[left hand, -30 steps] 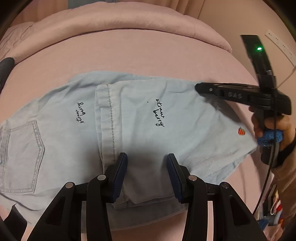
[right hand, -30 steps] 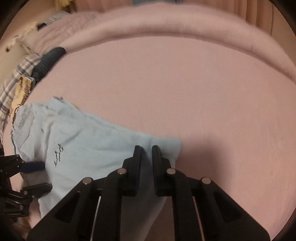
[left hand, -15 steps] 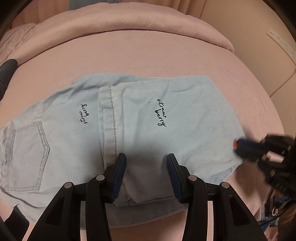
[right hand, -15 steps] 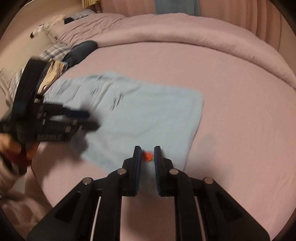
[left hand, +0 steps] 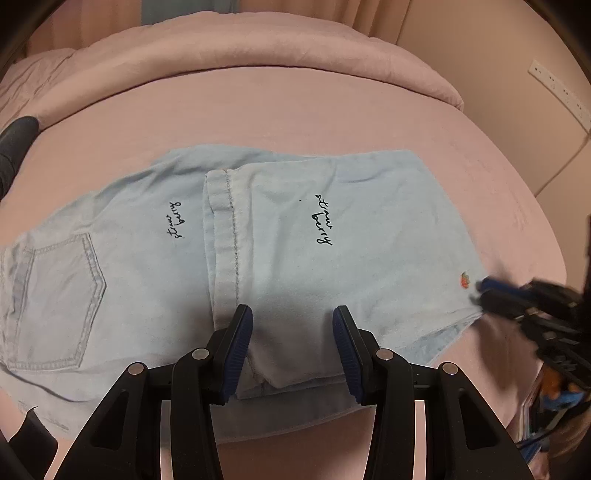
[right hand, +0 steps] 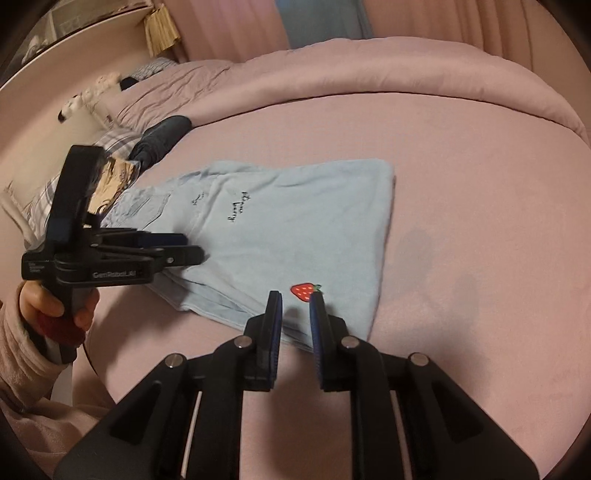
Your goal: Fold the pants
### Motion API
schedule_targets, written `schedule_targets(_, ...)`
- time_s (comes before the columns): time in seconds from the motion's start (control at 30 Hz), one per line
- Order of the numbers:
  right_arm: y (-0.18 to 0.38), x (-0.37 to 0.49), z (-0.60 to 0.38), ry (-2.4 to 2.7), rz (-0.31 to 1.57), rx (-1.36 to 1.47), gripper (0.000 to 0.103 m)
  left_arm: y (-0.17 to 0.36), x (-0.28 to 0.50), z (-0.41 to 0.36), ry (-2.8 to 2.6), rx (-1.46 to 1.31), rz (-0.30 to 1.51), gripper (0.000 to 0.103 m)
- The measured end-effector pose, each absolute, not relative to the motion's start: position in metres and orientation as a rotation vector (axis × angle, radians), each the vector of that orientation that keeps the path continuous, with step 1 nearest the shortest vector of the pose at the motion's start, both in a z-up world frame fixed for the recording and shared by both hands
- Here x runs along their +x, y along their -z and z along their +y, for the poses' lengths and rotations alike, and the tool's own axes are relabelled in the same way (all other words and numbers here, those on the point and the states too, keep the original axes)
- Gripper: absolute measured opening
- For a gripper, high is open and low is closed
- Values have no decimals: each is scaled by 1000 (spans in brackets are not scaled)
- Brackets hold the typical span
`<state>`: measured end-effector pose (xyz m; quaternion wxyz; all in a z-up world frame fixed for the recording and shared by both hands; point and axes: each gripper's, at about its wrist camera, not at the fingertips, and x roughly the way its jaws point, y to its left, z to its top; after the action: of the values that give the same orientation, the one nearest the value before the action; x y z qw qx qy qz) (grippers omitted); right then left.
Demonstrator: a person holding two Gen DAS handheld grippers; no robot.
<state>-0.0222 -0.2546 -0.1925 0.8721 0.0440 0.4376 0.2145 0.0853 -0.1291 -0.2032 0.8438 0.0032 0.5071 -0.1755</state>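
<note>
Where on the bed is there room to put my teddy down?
The pink bedsheet is bare to the right of the folded light-blue denim pants, up to the rolled pink duvet. The left is crowded: a dark bundle and plaid cloth lie beside the pants.

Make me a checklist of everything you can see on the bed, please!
Surface: pink bed sheet, smooth.
Job's things: light blue pants lying flat, partly folded, one leg laid across; strawberry patch near the right corner.
Clutter: dark garment and plaid cloth at the bed's far edge.
Grippers: left hand-held gripper open over the pants' near edge; right hand-held gripper slightly open beside the strawberry patch, jaws have just been opening, pinching nothing.
Cables: nothing seen.
Surroundings: rolled pink duvet, curtains, wall outlets.
</note>
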Motion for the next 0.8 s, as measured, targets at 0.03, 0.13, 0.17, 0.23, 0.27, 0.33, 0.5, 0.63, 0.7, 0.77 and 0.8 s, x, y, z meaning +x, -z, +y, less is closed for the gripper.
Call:
schedule_targets(0.03, 200, -21, -255, -434, 938, 91, 15, 205, 85, -128, 371, 1, 1069, 46)
schedule_targets(0.13, 221, -18, -254, -407, 959, 127, 13, 209, 83, -129, 377, 13, 1046, 46)
schedule_targets(0.17, 220, -18, -254, -405, 960, 124, 13, 209, 82, -129, 383, 21, 1039, 46)
schedule_targets(0.23, 217, -17, -253, -402, 969, 122, 13, 206, 81, -127, 388, 16, 1038, 46)
schedule_targets(0.27, 214, -15, -252, -402, 986, 114, 12, 204, 78, -123, 388, 3, 1039, 46)
schedule_targets(0.33, 203, -15, -251, -399, 986, 116, 18, 199, 75, -117, 376, -15, 1029, 46)
schedule_targets(0.5, 179, -20, -241, -432, 911, 115, 19, 208, 68, -95, 337, -60, 1046, 53)
schedule_targets(0.63, 193, -9, -217, -447, 949, 102, 22, 216, 65, -85, 362, -114, 1035, 53)
schedule_targets(0.7, 215, -3, -206, -408, 1026, 86, 22, 217, 62, -84, 367, -102, 1028, 53)
schedule_targets(0.77, 219, -5, -202, -375, 1004, 80, 22, 217, 60, -84, 374, -102, 1019, 53)
schedule_targets(0.8, 218, -6, -202, -367, 1001, 81, 22, 217, 60, -81, 380, -118, 1014, 53)
